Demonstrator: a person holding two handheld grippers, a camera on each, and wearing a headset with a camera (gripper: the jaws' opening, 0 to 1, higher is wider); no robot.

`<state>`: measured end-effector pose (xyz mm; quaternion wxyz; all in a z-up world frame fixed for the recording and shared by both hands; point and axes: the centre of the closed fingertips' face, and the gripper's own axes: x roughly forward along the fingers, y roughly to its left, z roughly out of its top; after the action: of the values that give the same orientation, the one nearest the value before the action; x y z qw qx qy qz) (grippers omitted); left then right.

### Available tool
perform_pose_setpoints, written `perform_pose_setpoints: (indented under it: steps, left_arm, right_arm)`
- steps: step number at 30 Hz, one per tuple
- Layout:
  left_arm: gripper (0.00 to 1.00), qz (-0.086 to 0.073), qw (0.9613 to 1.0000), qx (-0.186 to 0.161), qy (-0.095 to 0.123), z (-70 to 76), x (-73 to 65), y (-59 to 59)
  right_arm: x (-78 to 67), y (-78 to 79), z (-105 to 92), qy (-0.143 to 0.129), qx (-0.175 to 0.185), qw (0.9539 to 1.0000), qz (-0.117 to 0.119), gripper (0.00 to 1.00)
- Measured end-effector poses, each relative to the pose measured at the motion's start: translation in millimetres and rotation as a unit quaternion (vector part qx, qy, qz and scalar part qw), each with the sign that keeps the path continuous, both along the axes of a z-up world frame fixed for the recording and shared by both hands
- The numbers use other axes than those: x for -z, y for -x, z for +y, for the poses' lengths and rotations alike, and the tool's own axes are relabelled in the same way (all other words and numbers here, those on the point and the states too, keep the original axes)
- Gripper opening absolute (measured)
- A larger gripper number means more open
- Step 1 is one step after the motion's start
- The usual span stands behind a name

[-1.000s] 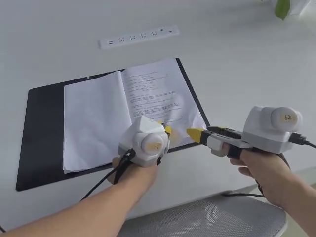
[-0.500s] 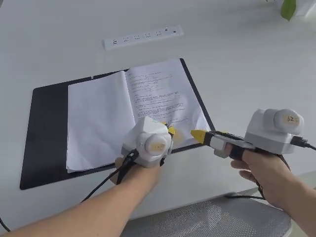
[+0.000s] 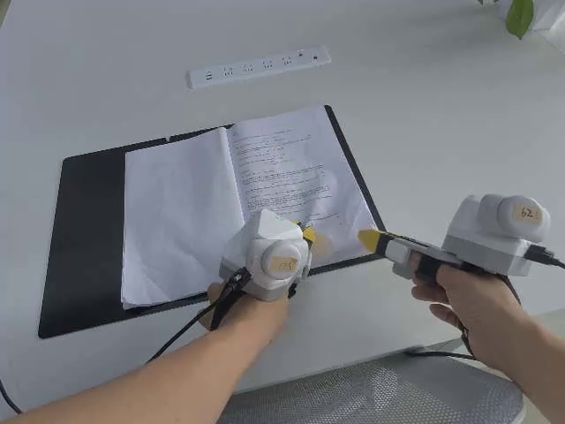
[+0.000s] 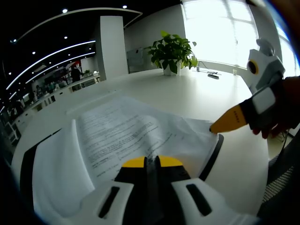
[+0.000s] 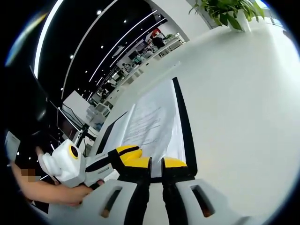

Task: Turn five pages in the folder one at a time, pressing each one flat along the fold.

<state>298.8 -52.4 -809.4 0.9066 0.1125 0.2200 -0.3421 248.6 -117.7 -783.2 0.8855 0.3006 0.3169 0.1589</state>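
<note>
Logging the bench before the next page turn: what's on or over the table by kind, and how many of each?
Folder: 1
Power strip: 1
Potted plant: 1
Grippers: 2, the left gripper and the right gripper
Total: 5

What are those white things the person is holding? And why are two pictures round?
They are hand tools, each with a yellow claw in front. The head view comes from a camera on the person's head. The round views come from a camera riding on each tool. On the white table lie an open black folder and, behind it, a power strip. The left claw is over the printed page. The right claw points at that page's corner. Both claws are shut and hold nothing.
</note>
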Motion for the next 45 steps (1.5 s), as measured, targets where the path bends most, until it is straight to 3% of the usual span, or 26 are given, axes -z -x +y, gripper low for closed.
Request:
perform_pose_setpoints:
  steps: [5,15,17,19,21,24,28,37,45]
  left_arm:
    - [0.06,-0.001,1.0,0.0,-0.001,0.2,-0.2,0.4]
    - [0.07,0.008,0.9999,-0.008,0.007,0.6,-1.0,-0.1]
    - [0.07,0.023,0.9994,-0.014,0.022,0.6,-1.7,-0.2]
    - [0.08,0.027,0.9994,-0.008,0.022,1.0,-2.9,-0.6]
    - [0.08,0.043,0.9987,-0.007,0.028,2.3,-3.8,1.9]
    - [0.09,0.051,0.9985,-0.005,0.018,11.0,-5.7,6.5]
    - [0.12,0.059,0.998,-0.008,0.02,24.5,-10.3,12.4]
    - [0.14,0.05,0.9965,-0.026,0.062,60.3,-47.8,22.1]
    - [0.13,0.013,0.9938,-0.049,0.099,107.6,-92.4,30.6]
  right_arm:
    - [-1.9,-0.6,0.9,0.003,-0.002,1.0,-0.003,0.0]
    - [-7.0,-1.8,2.8,-0.008,0.003,1.0,-0.004,0.0]
    - [-11.6,-3.1,3.8,-0.012,0.004,0.9999,-0.011,0.0]
    - [-16.3,-3.9,6.0,-0.012,0.001,0.9998,-0.016,0.0]
    - [-20.4,-4.4,7.6,-0.014,-0.002,0.9997,-0.022,0.0]
    - [-28.5,-4.6,11.5,-0.015,-0.007,0.9994,-0.031,0.0]
    - [-41.8,-3.5,18.5,-0.02,-0.014,0.9986,-0.048,0.0]
    - [-84.9,0.5,48.2,-0.043,-0.045,0.9936,-0.094,0.0]
    - [-121.4,10.7,98.9,-0.063,-0.099,0.9834,-0.138,0.0]
